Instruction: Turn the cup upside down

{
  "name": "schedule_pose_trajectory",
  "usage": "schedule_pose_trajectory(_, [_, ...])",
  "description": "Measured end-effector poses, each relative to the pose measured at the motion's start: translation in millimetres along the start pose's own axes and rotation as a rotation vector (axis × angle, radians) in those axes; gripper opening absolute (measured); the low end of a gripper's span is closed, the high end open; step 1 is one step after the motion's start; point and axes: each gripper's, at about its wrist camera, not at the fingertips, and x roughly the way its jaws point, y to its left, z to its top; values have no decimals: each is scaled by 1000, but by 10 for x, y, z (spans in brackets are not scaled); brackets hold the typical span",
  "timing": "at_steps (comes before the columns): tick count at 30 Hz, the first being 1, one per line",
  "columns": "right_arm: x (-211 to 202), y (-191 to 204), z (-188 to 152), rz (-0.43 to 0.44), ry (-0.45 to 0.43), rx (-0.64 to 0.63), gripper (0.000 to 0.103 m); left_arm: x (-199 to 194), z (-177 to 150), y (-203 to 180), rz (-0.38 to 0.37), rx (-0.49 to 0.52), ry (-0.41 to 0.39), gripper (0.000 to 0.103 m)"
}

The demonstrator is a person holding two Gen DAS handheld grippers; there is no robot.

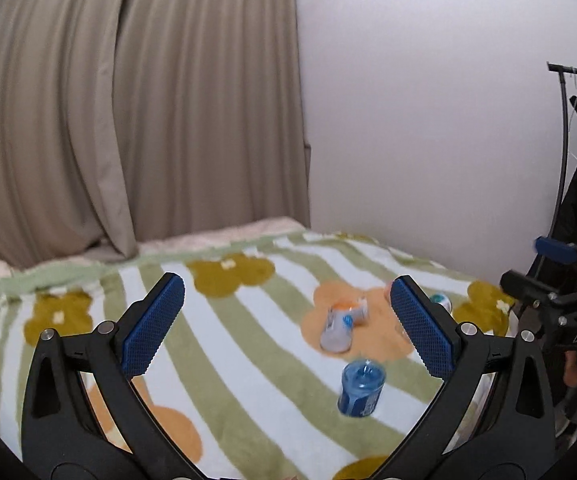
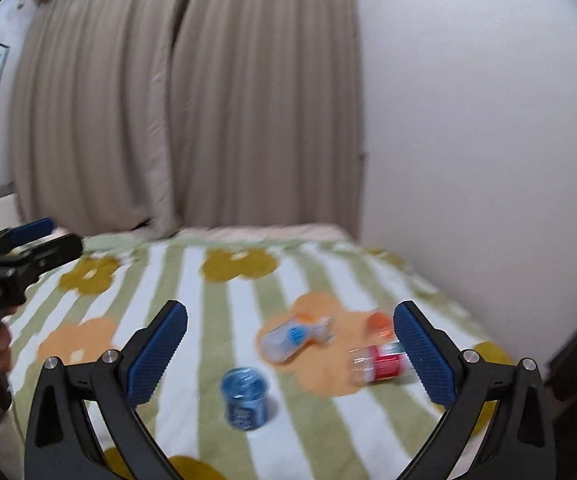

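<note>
Striped blanket [image 1: 248, 360], blue cup [image 1: 361, 388] standing, both tools spread wide.

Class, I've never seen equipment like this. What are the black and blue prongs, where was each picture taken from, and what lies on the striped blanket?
Each picture comes from a camera mounted on a hand-held gripper, looking along its two blue-padded jaws. One shows the left gripper, the other the right gripper. Both are open and hold nothing. On the green-and-white striped flowered blanket stands a small blue translucent cup. Behind it lies a clear plastic bottle with a blue label, and to the right a clear bottle with a red label, both on their sides. The pictures are blurred.
</note>
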Motion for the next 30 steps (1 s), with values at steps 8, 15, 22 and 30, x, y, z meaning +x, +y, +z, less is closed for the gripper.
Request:
schedule_pose_trajectory(8, [-337, -180, 18, -105, -34, 48, 103, -255, -37, -380, -5, 2, -56, 103])
schedule_pose_trajectory(15, [-536, -257, -1, -131, -46, 67, 103, -346, -3, -475, -19, -11, -62, 103])
schedule_pose_trajectory(22, [-597, -281, -15, -144, -48, 69, 103, -400, -12, -520, -27, -11, -59, 103])
schedule_pose_trajectory(30, [-619, -286, 10, -165, -40, 75, 103, -383, -9, -511, -30, -10, -56, 103])
